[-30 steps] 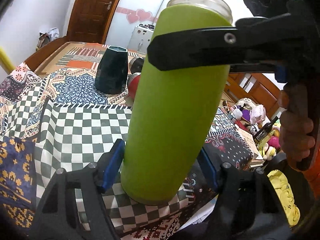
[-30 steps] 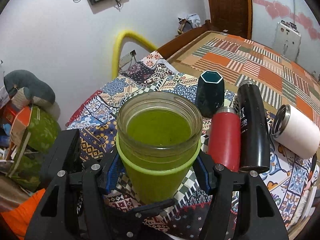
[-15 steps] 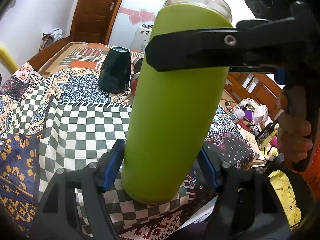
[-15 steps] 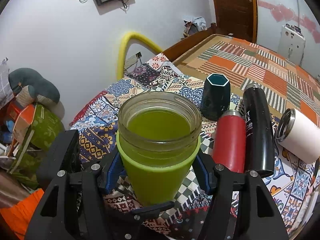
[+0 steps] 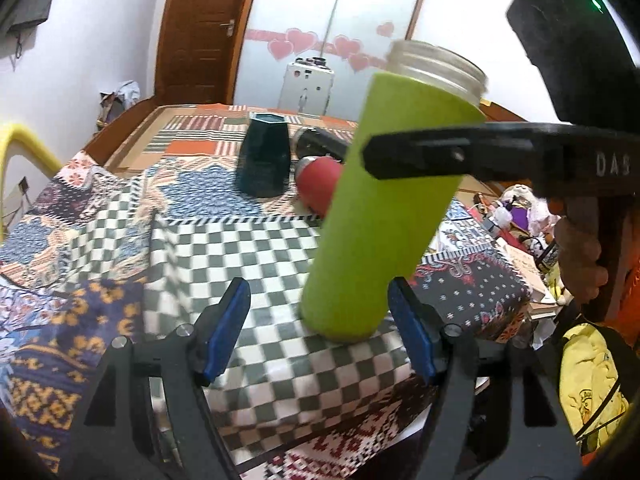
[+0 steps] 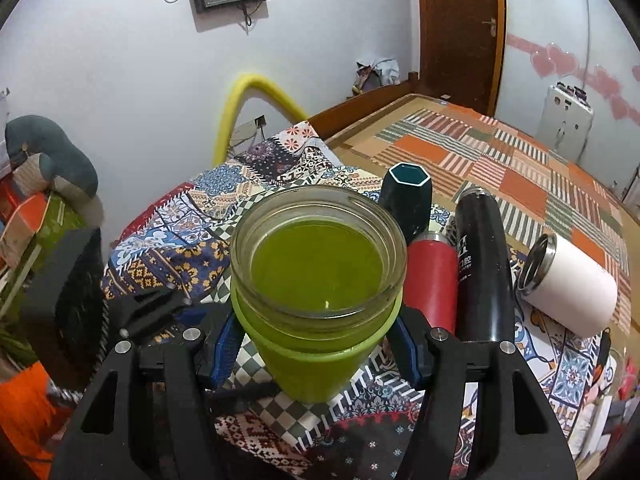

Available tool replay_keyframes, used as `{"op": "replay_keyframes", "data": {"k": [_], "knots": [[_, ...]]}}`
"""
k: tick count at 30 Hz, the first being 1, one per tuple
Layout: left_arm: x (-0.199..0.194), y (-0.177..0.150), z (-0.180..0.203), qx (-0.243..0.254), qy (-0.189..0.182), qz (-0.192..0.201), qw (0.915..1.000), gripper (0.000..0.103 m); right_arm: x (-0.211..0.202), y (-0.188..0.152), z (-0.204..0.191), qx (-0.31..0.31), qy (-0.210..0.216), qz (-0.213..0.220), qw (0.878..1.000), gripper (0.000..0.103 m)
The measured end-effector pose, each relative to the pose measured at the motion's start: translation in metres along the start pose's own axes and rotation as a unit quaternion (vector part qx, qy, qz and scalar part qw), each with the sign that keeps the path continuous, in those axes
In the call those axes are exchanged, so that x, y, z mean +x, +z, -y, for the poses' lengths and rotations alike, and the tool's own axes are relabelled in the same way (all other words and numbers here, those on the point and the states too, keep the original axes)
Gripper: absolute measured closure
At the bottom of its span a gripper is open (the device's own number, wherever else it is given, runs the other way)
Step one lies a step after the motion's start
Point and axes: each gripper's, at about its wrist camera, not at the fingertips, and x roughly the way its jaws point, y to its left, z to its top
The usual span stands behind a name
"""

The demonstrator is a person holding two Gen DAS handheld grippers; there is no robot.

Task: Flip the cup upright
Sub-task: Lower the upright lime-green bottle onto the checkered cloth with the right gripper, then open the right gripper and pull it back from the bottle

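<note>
The lime-green cup [image 5: 384, 216] with a clear glass rim stands upright on the checkered patch of the quilt [image 5: 240, 256], mouth up. My right gripper [image 6: 316, 344] is shut on the green cup [image 6: 316, 280] just below its rim; in the left wrist view one of its black fingers [image 5: 452, 156] crosses the cup's upper part. My left gripper [image 5: 320, 332] is open around the cup's base, its blue pads apart from the cup, which sits nearer the right pad.
A dark teal hexagonal cup [image 6: 406, 196] stands behind the green one. A red bottle [image 6: 432, 276], a black bottle [image 6: 482, 268] and a white tumbler [image 6: 568, 284] lie on their sides to the right. The quilt's front edge [image 5: 360, 452] is near.
My left gripper has opened wider and drawn back and left from the cup's base. The right gripper keeps its hold near the rim; the cup stays upright.
</note>
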Motion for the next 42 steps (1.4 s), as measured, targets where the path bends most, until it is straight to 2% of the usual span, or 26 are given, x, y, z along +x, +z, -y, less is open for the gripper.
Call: {"op": "replay_keyframes", "data": {"k": [6, 18, 21, 23, 28, 36, 42], "knots": [[-0.015, -0.005, -0.015, -0.01, 0.038, 0.001, 0.9992, 0.032, -0.002, -0.008, -0.024, -0.049, -0.029, 0.014, 0.998, 0.043], [-0.038, -0.004, -0.012, -0.007, 0.079, 0.027, 0.9965, 0.031, -0.004, -0.012, -0.023, -0.022, -0.036, 0.032, 0.999, 0.042], [-0.046, -0.002, -0.01, -0.006, 0.084, 0.037, 0.9957, 0.031, -0.008, -0.012, -0.021, -0.011, -0.031, 0.041, 0.999, 0.037], [-0.049, 0.0, -0.008, -0.006, 0.089, 0.042, 0.9951, 0.031, -0.013, -0.012, -0.02, -0.005, -0.028, 0.051, 0.998, 0.029], [-0.067, 0.005, -0.001, -0.007, 0.107, 0.066, 0.992, 0.031, -0.026, -0.019, -0.021, 0.004, -0.03, 0.068, 0.997, 0.028], [-0.108, 0.019, 0.037, 0.012, 0.14, 0.127, 0.9818, 0.031, -0.072, -0.036, -0.02, 0.028, -0.048, 0.13, 0.99, 0.027], [-0.136, 0.023, 0.069, 0.021, 0.153, 0.178, 0.9719, 0.031, -0.112, -0.054, -0.024, 0.043, -0.09, 0.197, 0.975, 0.027]]}}
